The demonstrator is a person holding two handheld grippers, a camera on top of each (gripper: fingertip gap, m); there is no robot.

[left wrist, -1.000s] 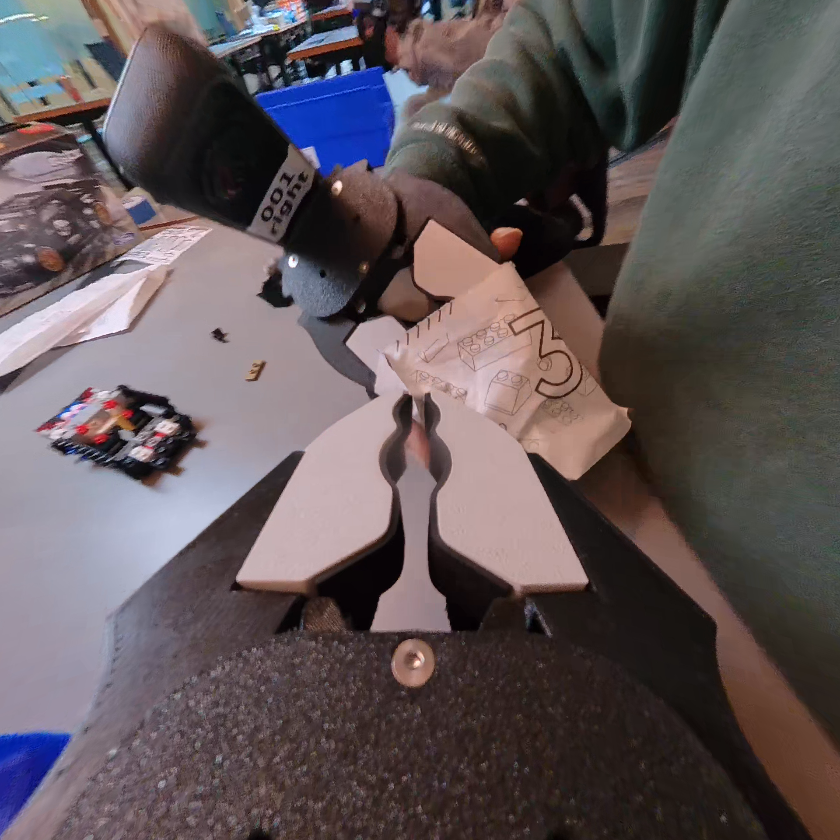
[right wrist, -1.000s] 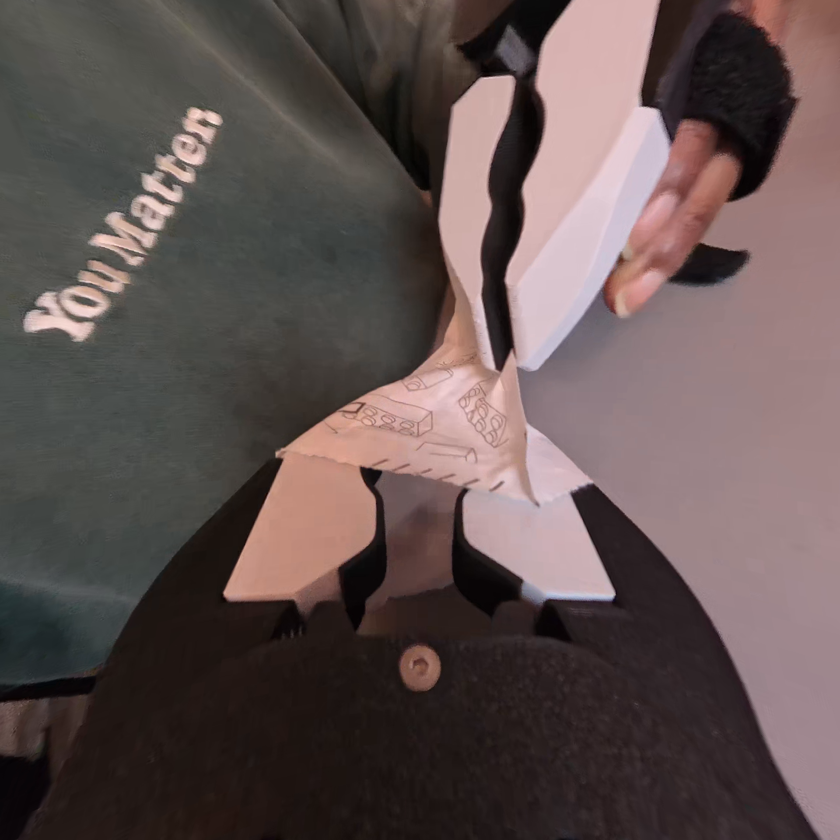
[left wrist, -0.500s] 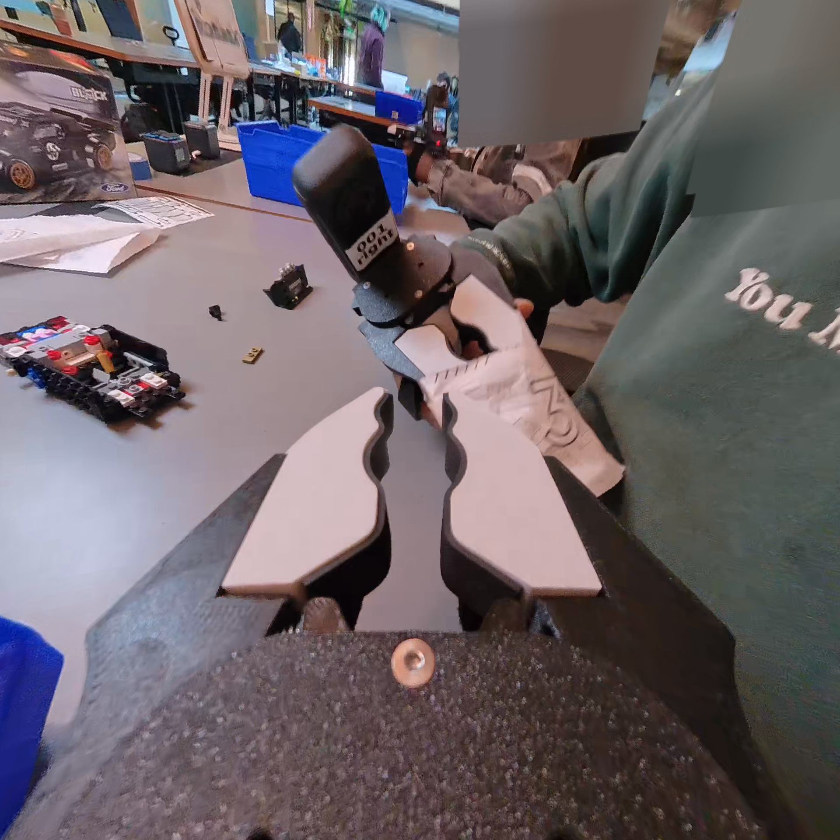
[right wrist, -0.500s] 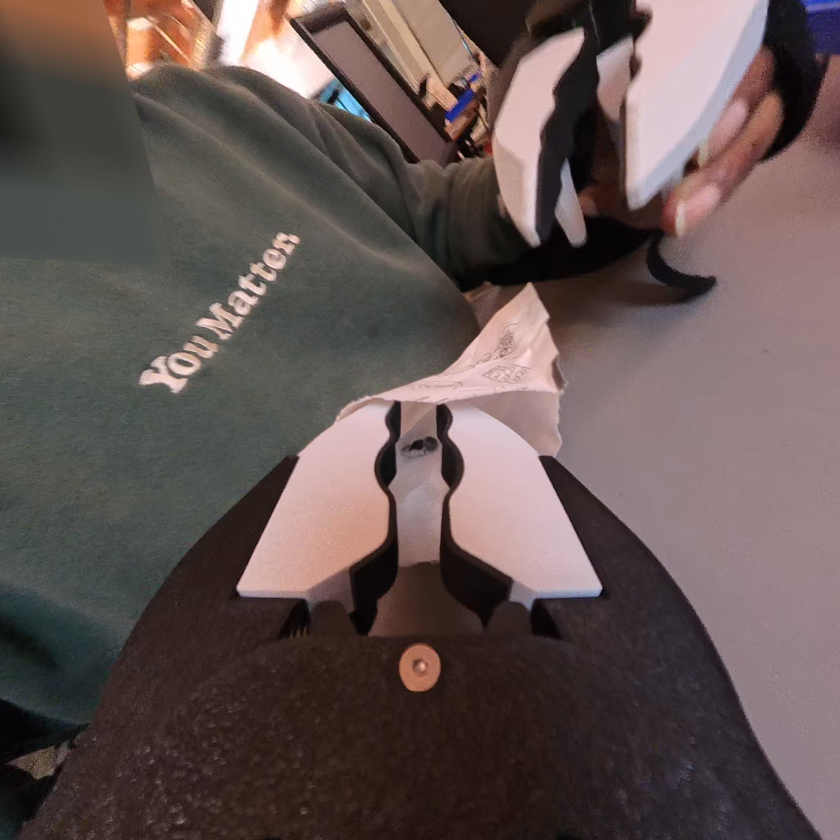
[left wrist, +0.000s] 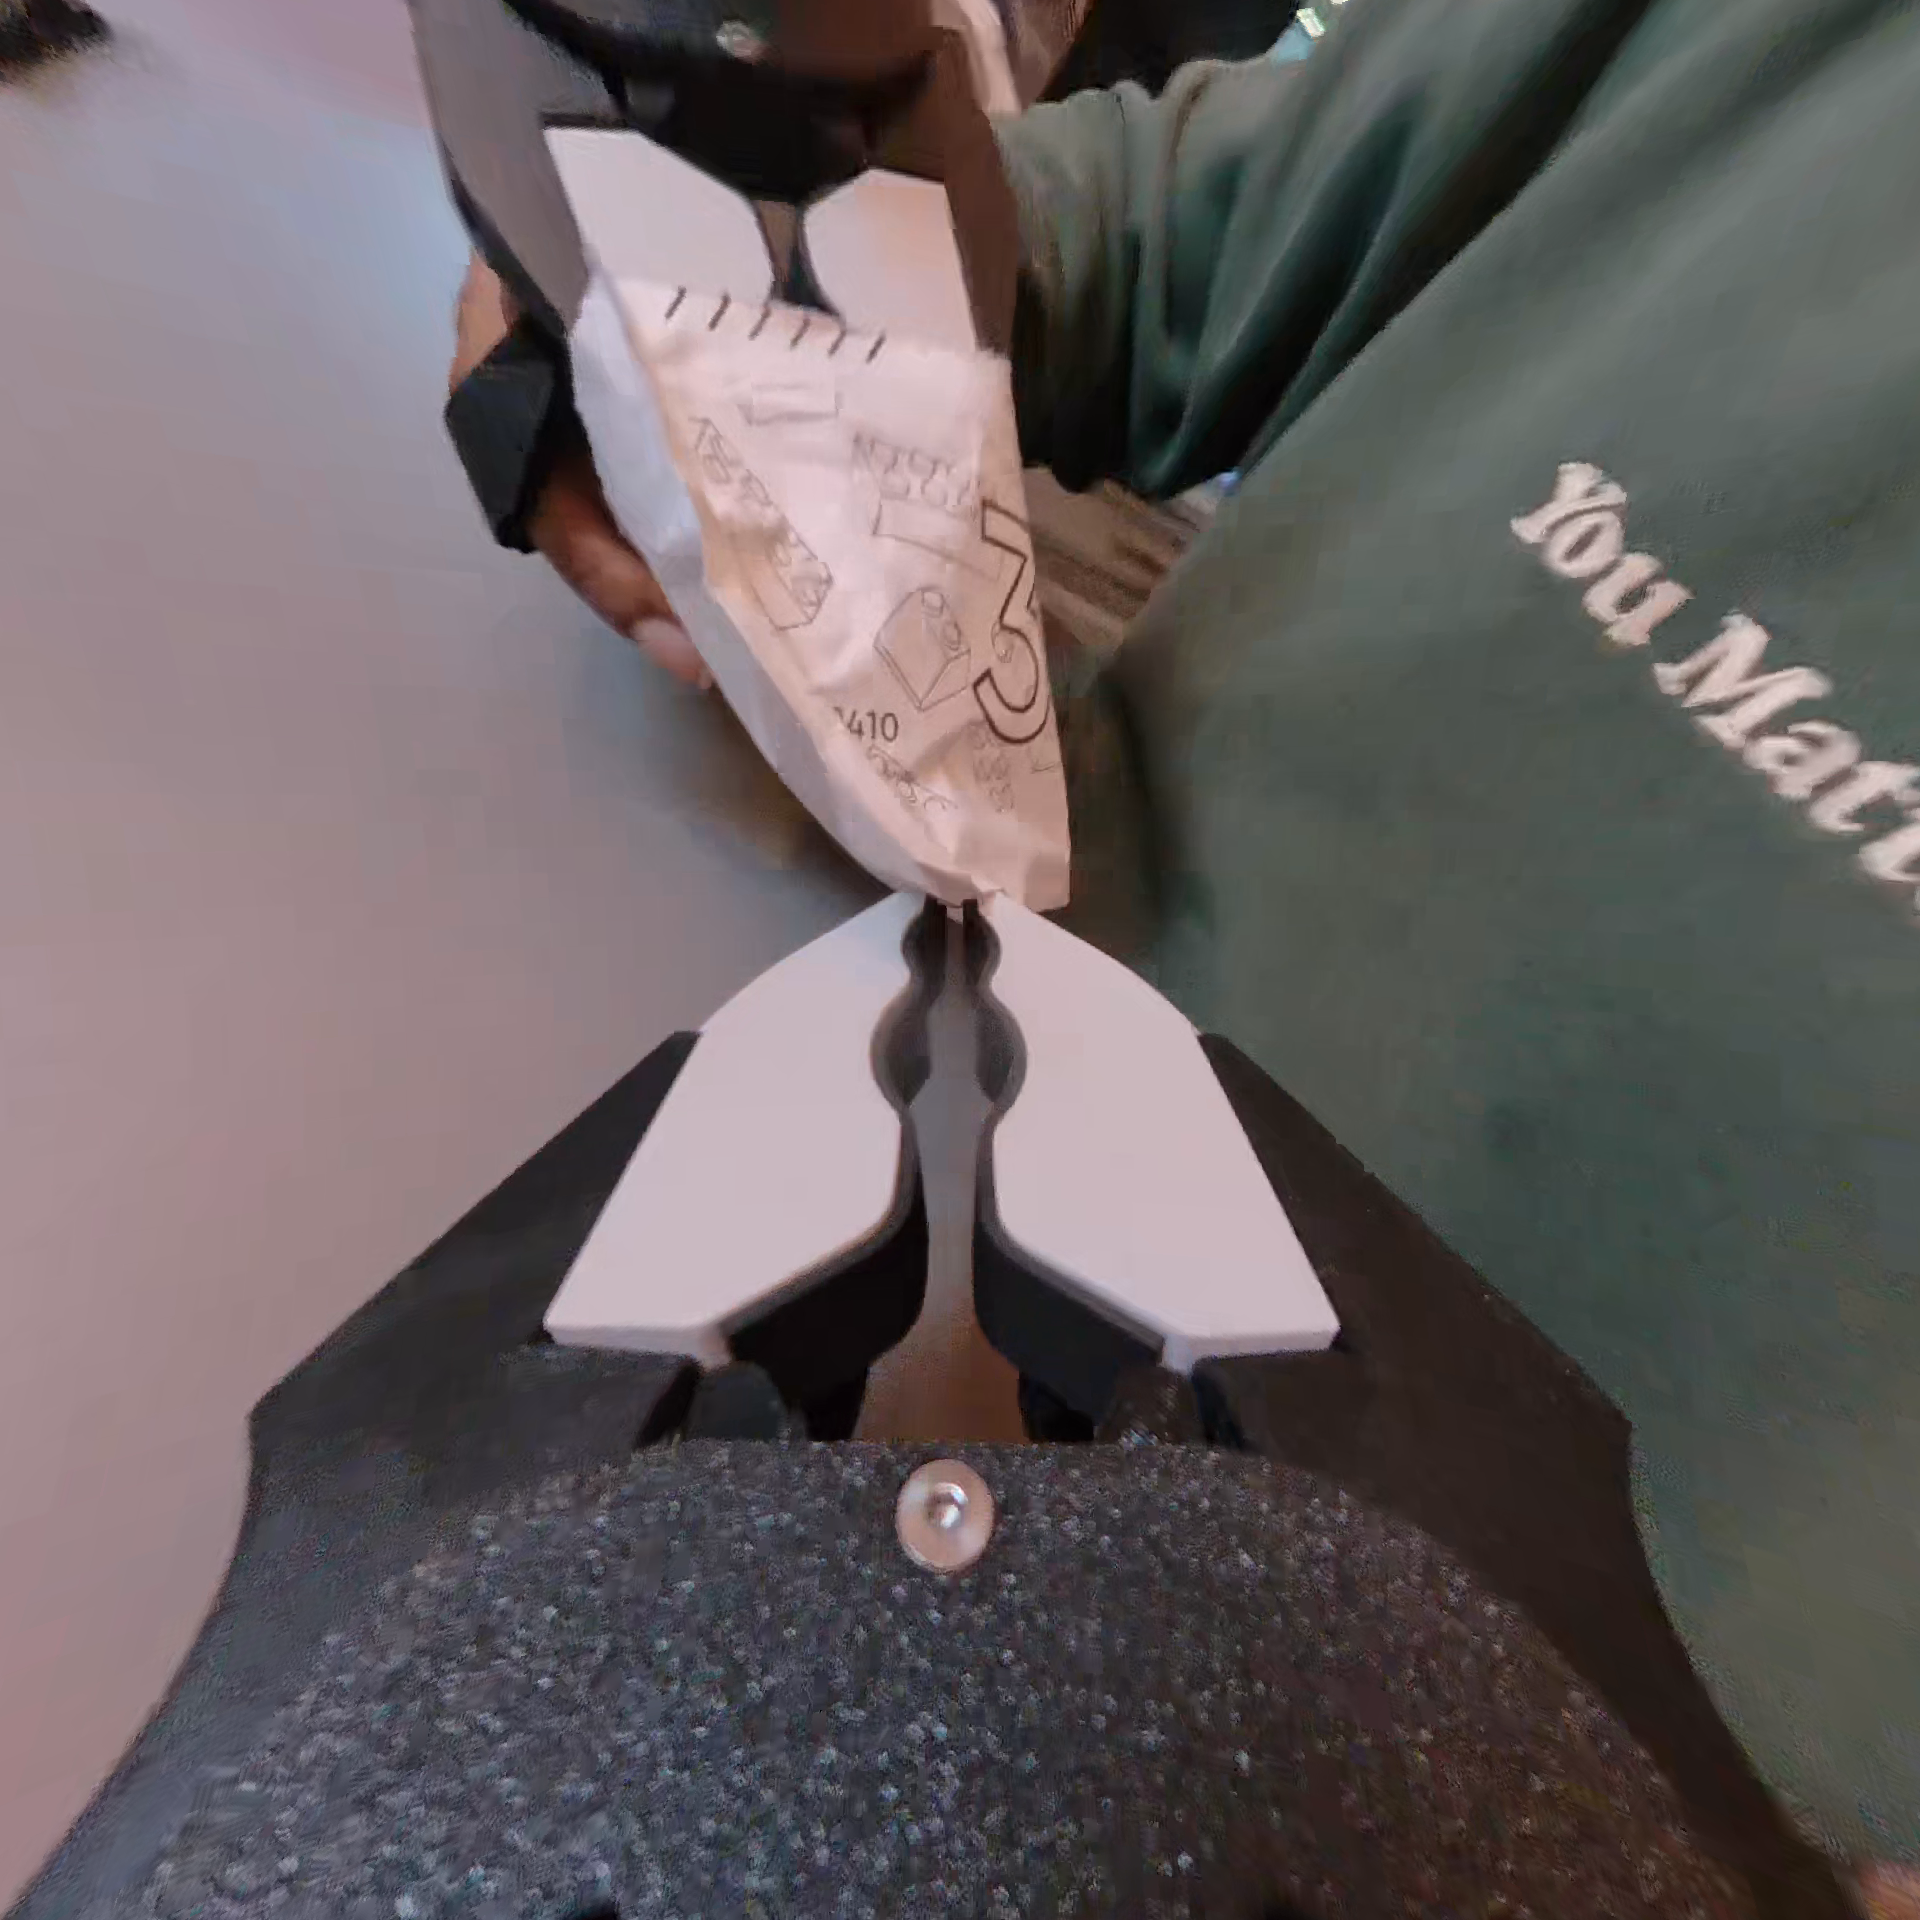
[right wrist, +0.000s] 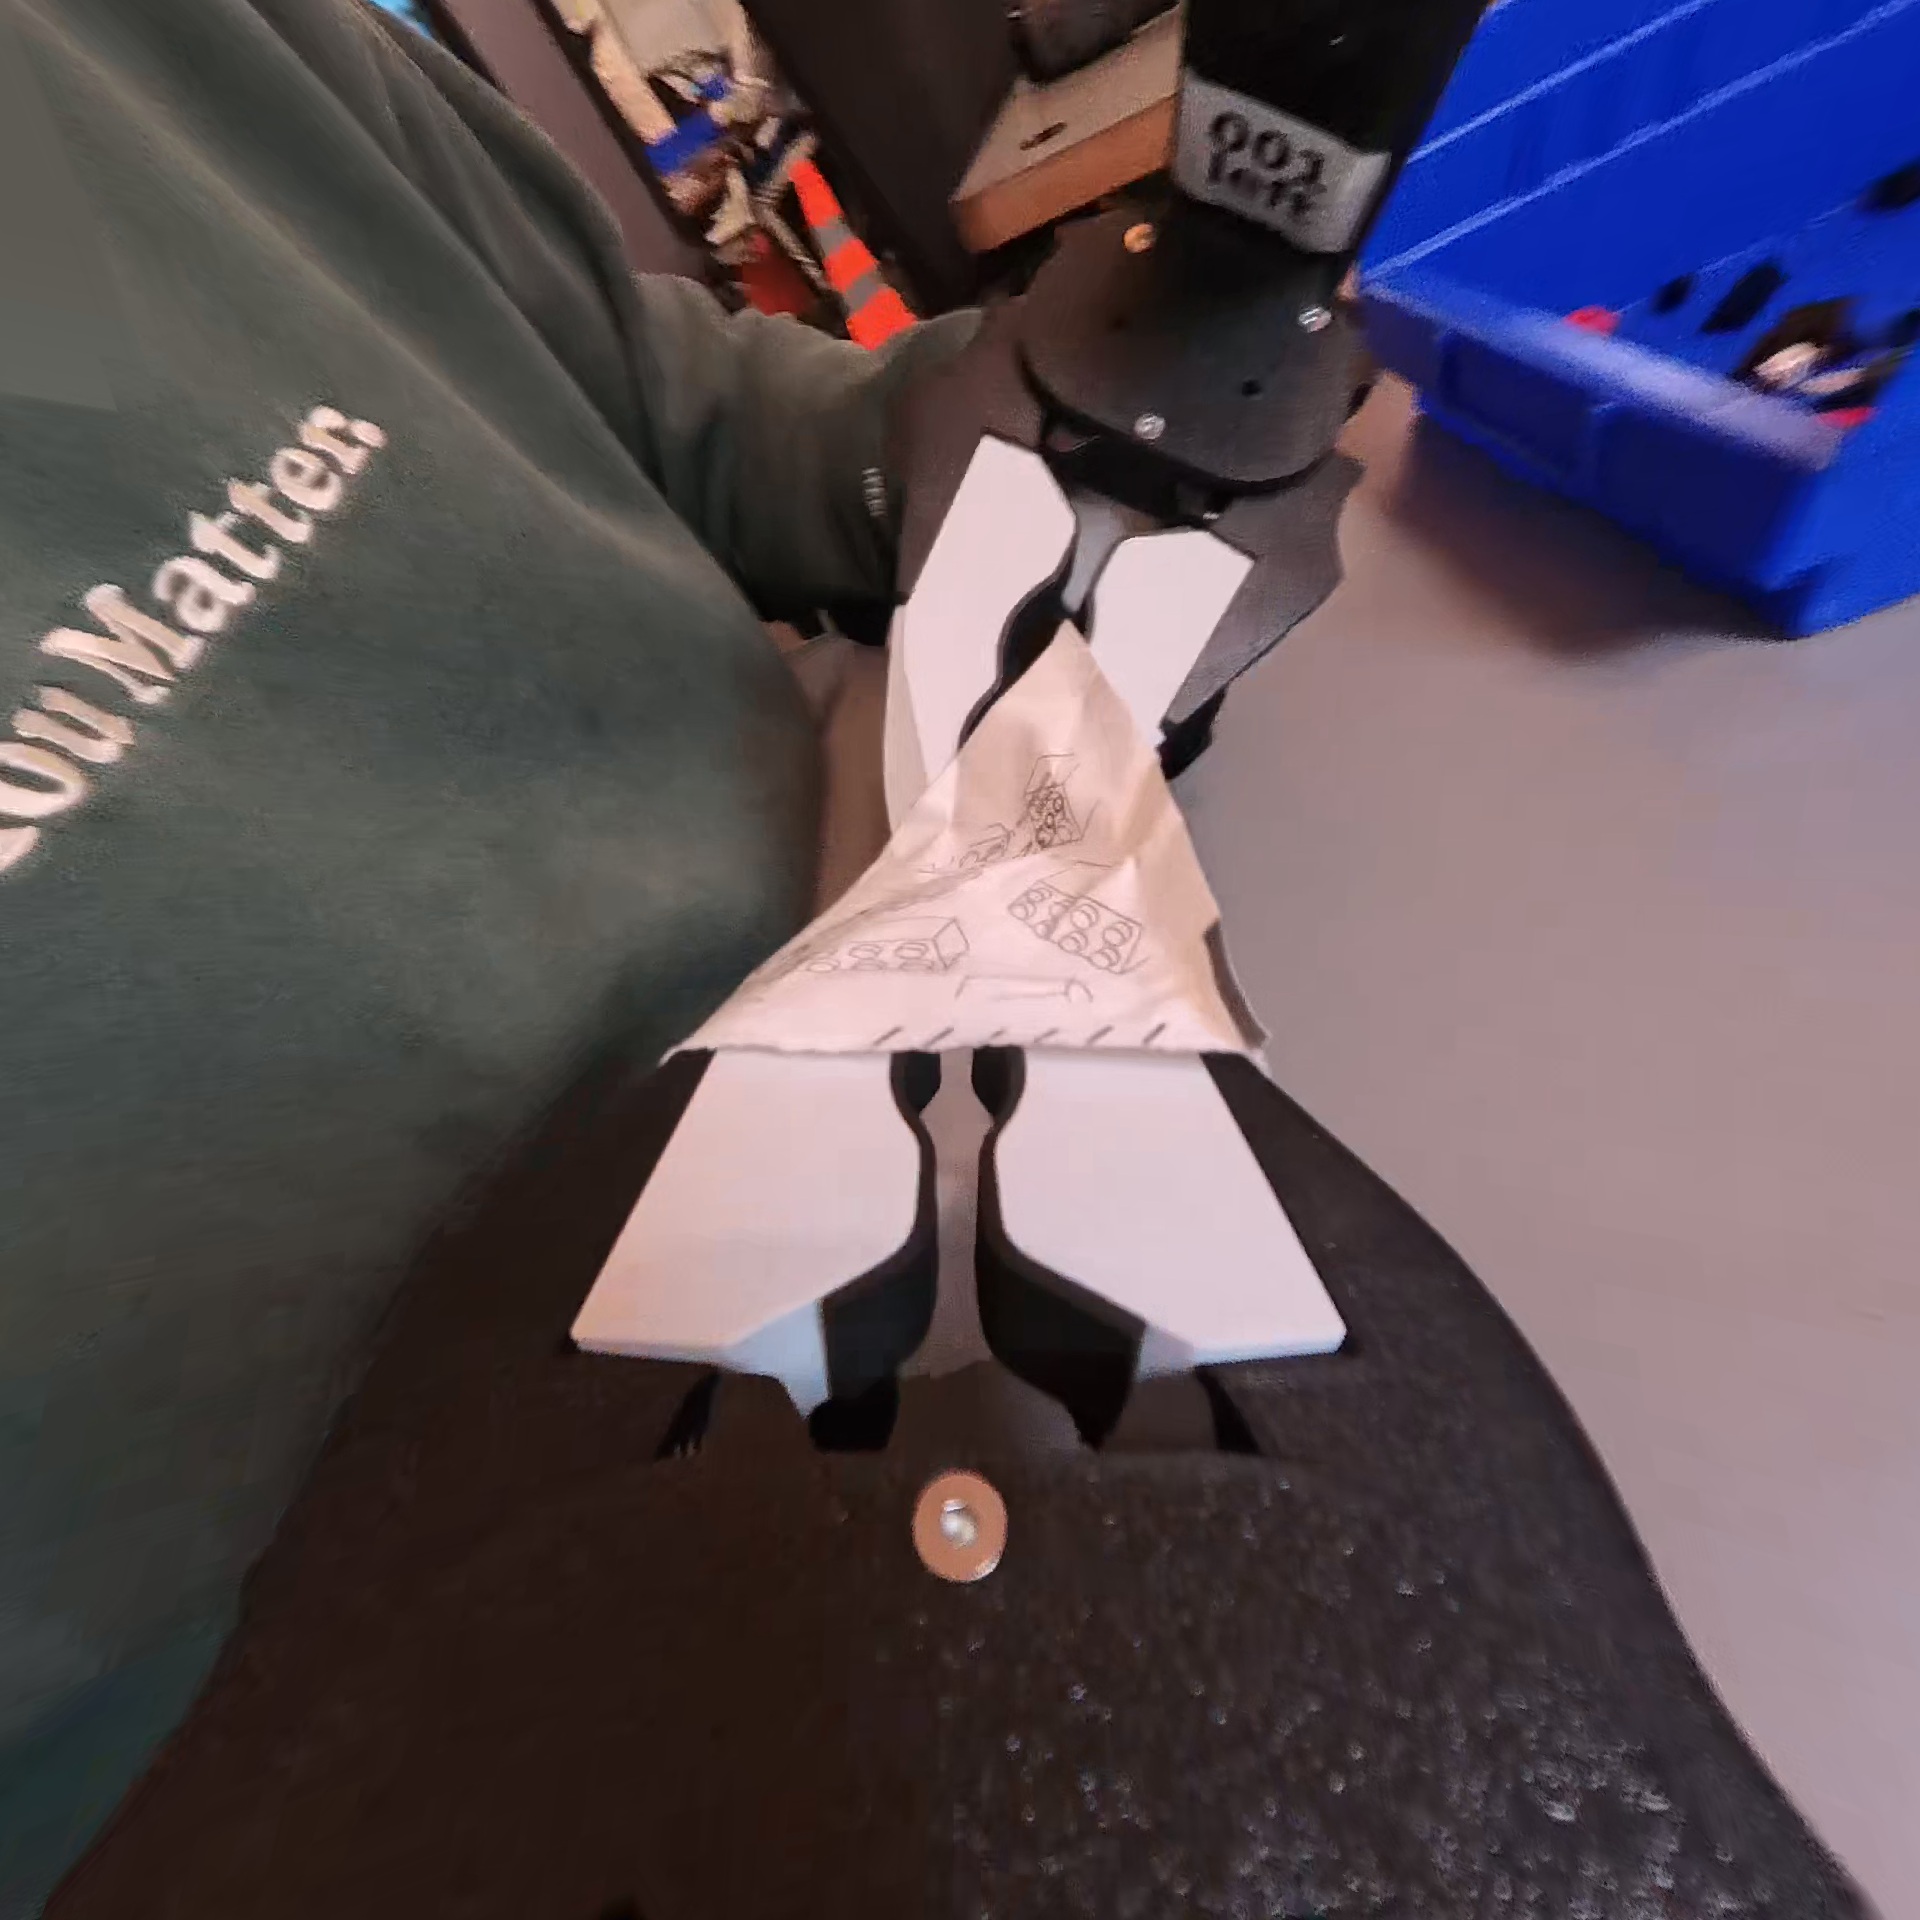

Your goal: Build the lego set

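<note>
White paper bag (left wrist: 862,582) printed with line drawings of bricks sits upper centre of the left wrist view, stretched between the 2 grippers above the grey table (left wrist: 260,727). Left gripper (left wrist: 945,906), centre of that frame, is clenched on the bag's bunched lower corner; its white fingertips (left wrist: 831,997) nearly meet with paper pinched in the narrow gap. Right gripper (left wrist: 795,296) comes in from the top of the same frame, pinching the bag's upper edge along the dashed line. A hand (left wrist: 613,561) shows at the bag's left side, with a black strap at the wrist.

Right wrist view: bag (right wrist: 1023,914) at frame centre, fanned into a triangle. Right gripper (right wrist: 956,1055) is closed on the bag's wide dashed edge, paper lying over its tips. Left gripper (right wrist: 1049,675) in the upper centre grips the bag's narrow far end, which runs up between its white fingers (right wrist: 1169,613).

Green sweatshirt (right wrist: 312,727) fills the left of the right wrist view and the right of the left wrist view. Blue bin (right wrist: 1662,343) in the upper right of the right wrist view, on the table. Both frames slightly motion-blurred.
</note>
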